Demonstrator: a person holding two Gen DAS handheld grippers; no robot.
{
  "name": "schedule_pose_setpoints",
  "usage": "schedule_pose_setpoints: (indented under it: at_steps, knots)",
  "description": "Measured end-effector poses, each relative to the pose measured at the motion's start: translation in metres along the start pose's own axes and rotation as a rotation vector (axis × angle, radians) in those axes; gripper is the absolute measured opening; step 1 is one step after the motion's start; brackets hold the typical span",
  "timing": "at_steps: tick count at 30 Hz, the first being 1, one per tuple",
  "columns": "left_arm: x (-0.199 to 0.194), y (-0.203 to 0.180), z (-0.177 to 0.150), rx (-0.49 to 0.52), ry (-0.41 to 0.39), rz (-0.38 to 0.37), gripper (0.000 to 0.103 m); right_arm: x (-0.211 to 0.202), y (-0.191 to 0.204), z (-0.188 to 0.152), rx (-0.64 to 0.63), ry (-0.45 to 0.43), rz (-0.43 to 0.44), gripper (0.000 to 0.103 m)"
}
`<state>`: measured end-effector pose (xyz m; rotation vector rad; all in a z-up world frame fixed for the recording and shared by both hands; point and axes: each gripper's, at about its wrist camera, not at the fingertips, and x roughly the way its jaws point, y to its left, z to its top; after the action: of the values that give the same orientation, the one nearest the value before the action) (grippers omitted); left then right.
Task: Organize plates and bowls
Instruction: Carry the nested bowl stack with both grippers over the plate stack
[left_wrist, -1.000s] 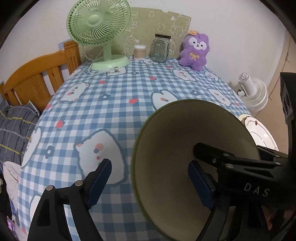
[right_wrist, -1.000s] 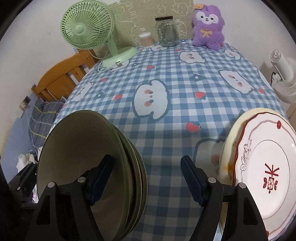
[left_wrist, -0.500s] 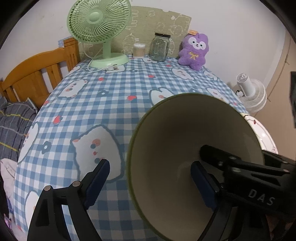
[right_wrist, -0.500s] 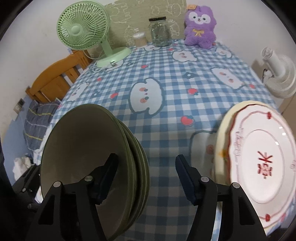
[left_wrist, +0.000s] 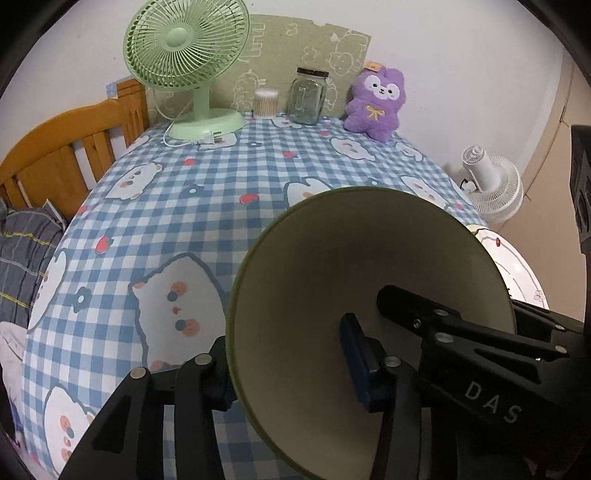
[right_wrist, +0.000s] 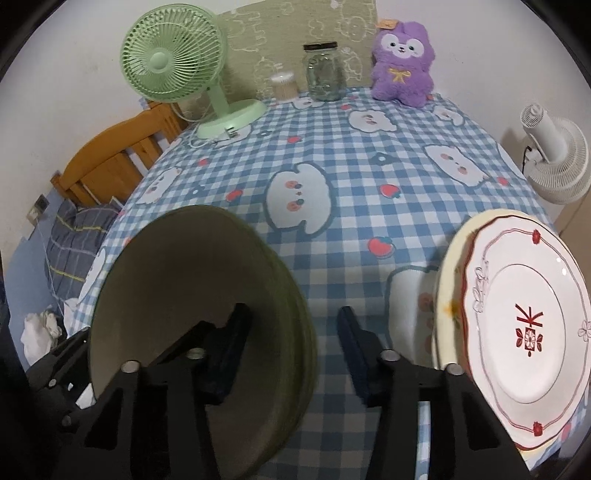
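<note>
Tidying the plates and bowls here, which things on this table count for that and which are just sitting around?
Part of the job:
- stack of olive-green ceramic bowls
- white plate with red trim, on a cream plate

Just lying about:
- mint-green desk fan
- clear glass jar
- purple plush toy
- tub of cotton swabs

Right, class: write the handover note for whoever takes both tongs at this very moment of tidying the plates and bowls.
Left tongs: closing astride one side of the rim of the nested green bowls, one pad inside, one outside.
Right tongs: closing astride the opposite rim; outer pad not yet touching.
Plates: white red-trimmed one on a cream one, right of the bowls on the checked tablecloth.
Done: bowls nested, plates stacked.
Left: probably finish both grips, then lift the bowl stack together.
</note>
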<state>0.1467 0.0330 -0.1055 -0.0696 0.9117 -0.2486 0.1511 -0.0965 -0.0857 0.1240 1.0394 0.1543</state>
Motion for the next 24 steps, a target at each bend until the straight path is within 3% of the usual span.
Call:
schedule_pose_setpoints:
  at_steps: [3,10,24]
  knots:
    - [0.0,0.001,0.001,0.002,0.011,-0.009,0.045,0.001,0.007,0.002,-0.028,0.012,-0.005,0.041]
    - [-0.001,-0.008,-0.002,0.044,0.015,0.03,0.048,0.004,0.013,0.003,-0.054,0.035,-0.036,0.049]
    - [-0.005,-0.004,-0.005,0.005,0.021,0.02,0.046,0.001,0.018,0.001,-0.031,0.051,-0.048,0.05]
